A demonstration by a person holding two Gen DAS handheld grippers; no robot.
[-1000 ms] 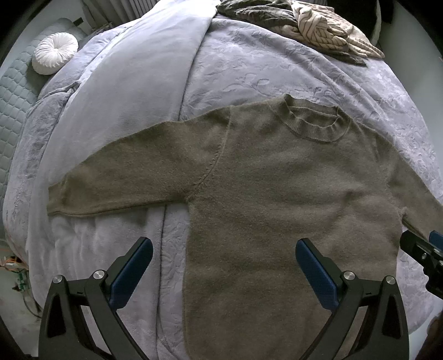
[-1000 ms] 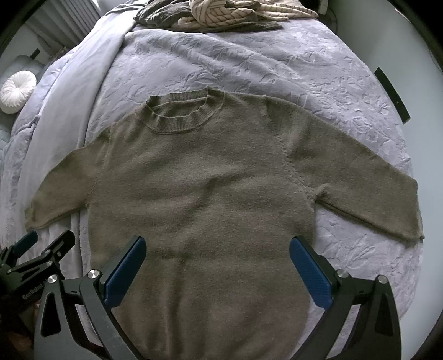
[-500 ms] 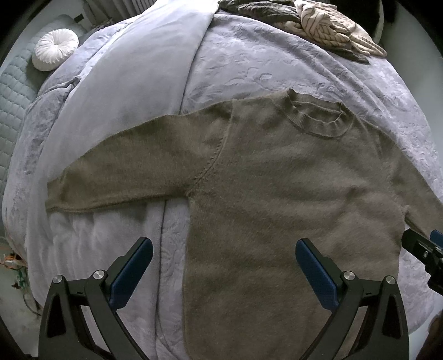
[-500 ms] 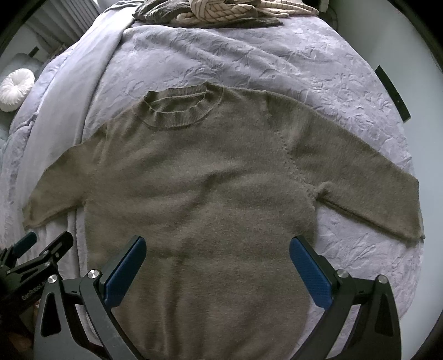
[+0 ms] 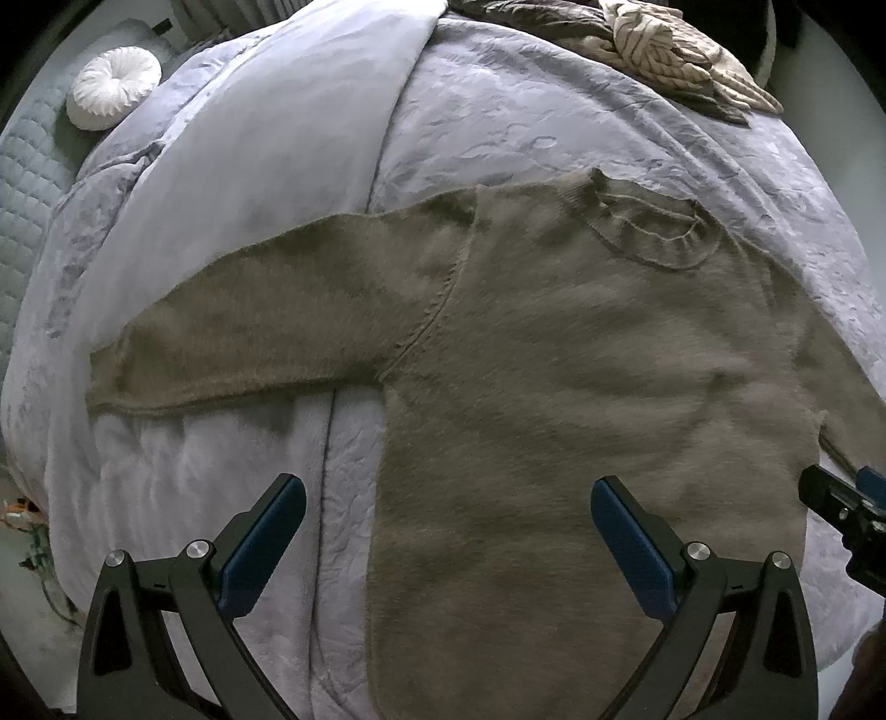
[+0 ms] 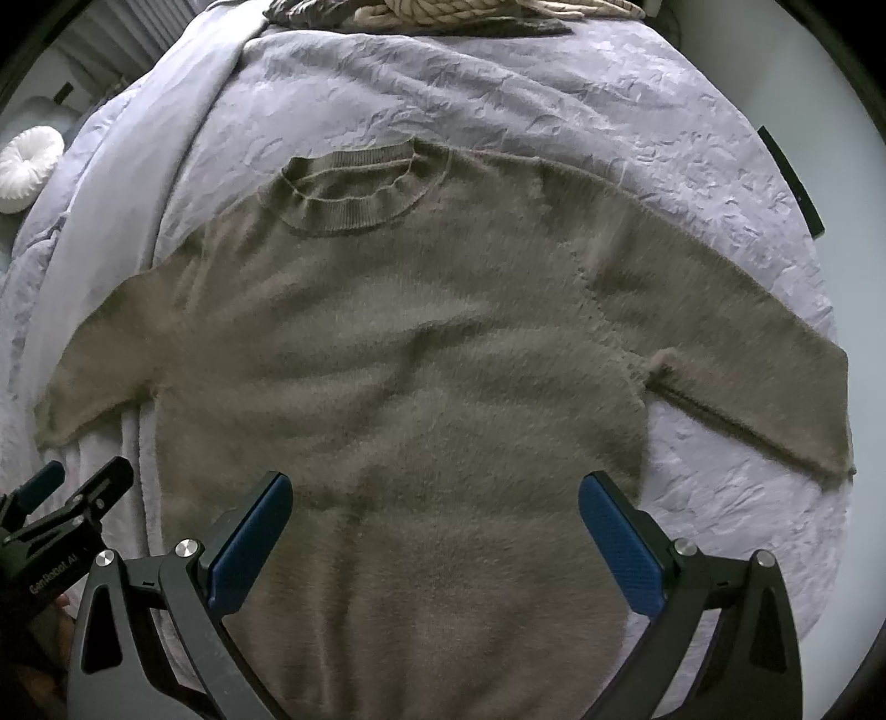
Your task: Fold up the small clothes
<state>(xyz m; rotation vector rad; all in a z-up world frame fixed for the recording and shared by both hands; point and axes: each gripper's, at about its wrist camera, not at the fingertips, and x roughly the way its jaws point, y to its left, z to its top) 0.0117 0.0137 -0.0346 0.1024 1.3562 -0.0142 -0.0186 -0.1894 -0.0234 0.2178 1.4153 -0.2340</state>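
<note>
In the left wrist view, the left gripper (image 5: 443, 545) is wide apart and holds nothing; it hangs above the lower left part of the brown sweater (image 5: 581, 399), which lies flat, spread out on the lilac bedspread (image 5: 554, 127). The left sleeve (image 5: 266, 332) stretches out sideways to the left, over a smooth blanket (image 5: 277, 160). The step in hand is, I think, the first fold, and to do it well this gripper should go for the sleeve cuff, or the side seam, and pinch only the edge of the knit, then carry it across the body without dragging the rest. In the right wrist view, the right gripper (image 6: 434, 529) is also apart and empty, above the lower middle of the sweater, and the right sleeve (image 6: 736, 354) slants out to the right (its cuff lies near the bed edge). The collar (image 6: 354, 188) points away from the person, so the long axis of the body runs from the grippers toward the far pile of clothes (image 6: 443, 11).
</note>
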